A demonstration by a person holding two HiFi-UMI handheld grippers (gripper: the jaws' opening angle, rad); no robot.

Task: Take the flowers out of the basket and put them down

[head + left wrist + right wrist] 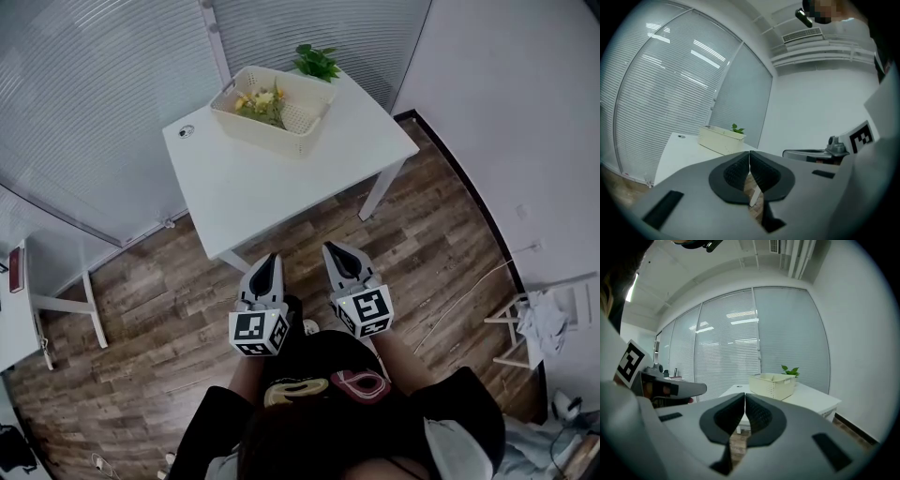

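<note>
Dark clothing (pixel 217 424) on the person fills the bottom of the head view, cut off by the frame. Just ahead, the left gripper (pixel 271 260) and right gripper (pixel 337 249) are side by side over the wood floor (pixel 159 309), short of the white table (pixel 253 202). Each has its jaws pressed together on nothing. Their marker cubes (pixel 259 333) carry black-and-white square patterns. The flowers (pixel 260 101), yellow with green stems, lie inside the cream basket (pixel 281 138) at the table's far end, too small for finer detail. A green plant (pixel 317 62) stands behind the basket, its base hidden.
</note>
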